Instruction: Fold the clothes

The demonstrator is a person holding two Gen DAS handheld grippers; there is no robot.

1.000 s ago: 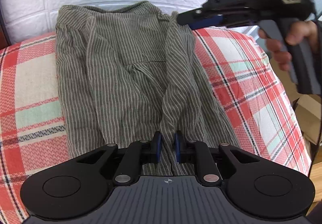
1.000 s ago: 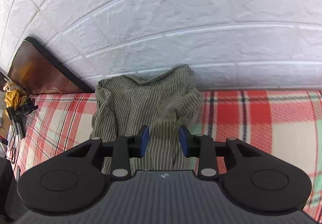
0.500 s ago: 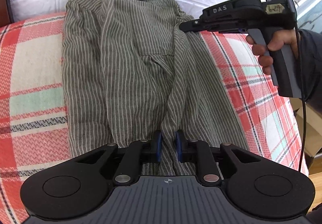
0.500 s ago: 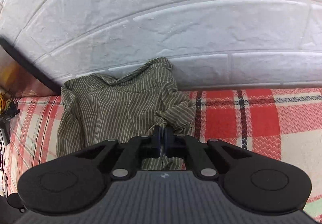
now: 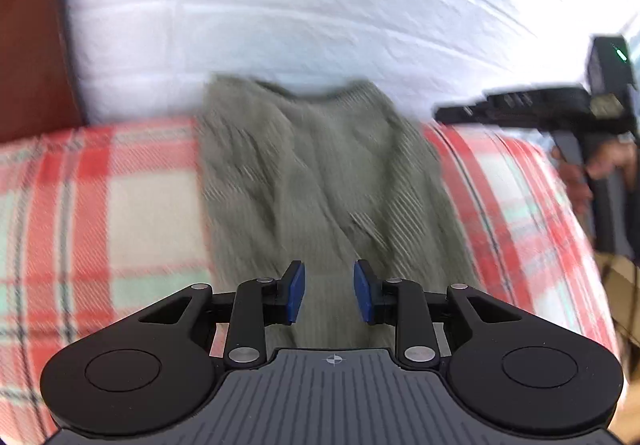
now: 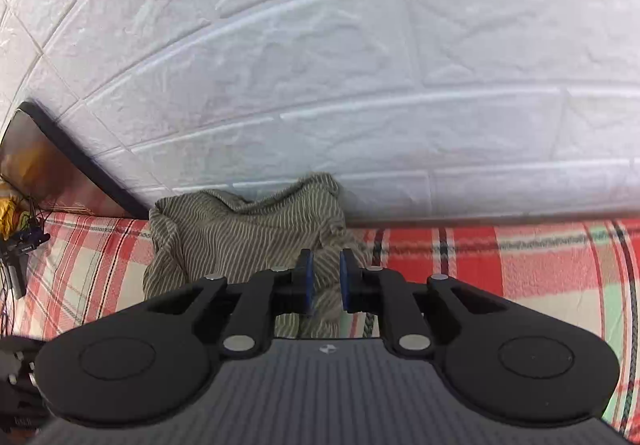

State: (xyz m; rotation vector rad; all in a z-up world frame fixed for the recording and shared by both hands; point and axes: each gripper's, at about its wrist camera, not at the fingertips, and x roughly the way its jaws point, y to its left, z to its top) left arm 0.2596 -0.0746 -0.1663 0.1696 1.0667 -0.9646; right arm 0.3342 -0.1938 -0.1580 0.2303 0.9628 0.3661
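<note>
A white brick-pattern wall is filling the upper part of both views, and a red, cream and green plaid blanket is spreading across the surface below it. A grey-green striped garment is lying on the blanket, its far edge bunching up against the foot of the wall. In the blurred left wrist view the garment is running lengthwise from the wall toward the left gripper, which is hovering over its near end. That gripper's jaws are opening, with a clear gap between the blue pads, and cloth is showing below the gap without being pinched. The right gripper is sitting over the garment's right side near the wall. Its jaws are opening too, standing narrowly apart; a fold of striped cloth is showing between them, but no pad is pressing on it.
</note>
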